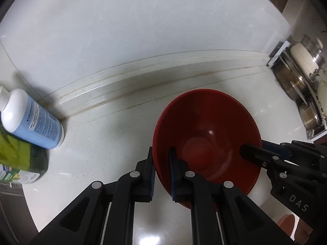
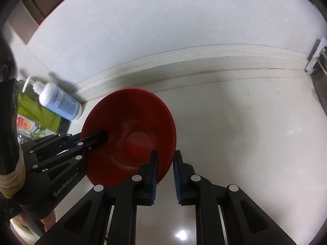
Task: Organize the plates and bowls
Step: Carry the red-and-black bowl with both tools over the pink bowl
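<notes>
Red bowl rim pinched between both claws' fingers, opposite sides.

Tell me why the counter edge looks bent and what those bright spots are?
In both views the fisheye lens bows the straight backsplash ledge into a curve and darkens the corners. In the left wrist view a lamp glints inside the red bowl and glares off the counter; the green bottle at the edge is smeared. In the right wrist view there is similar counter glare and a shadow behind the white pump bottle.
</notes>
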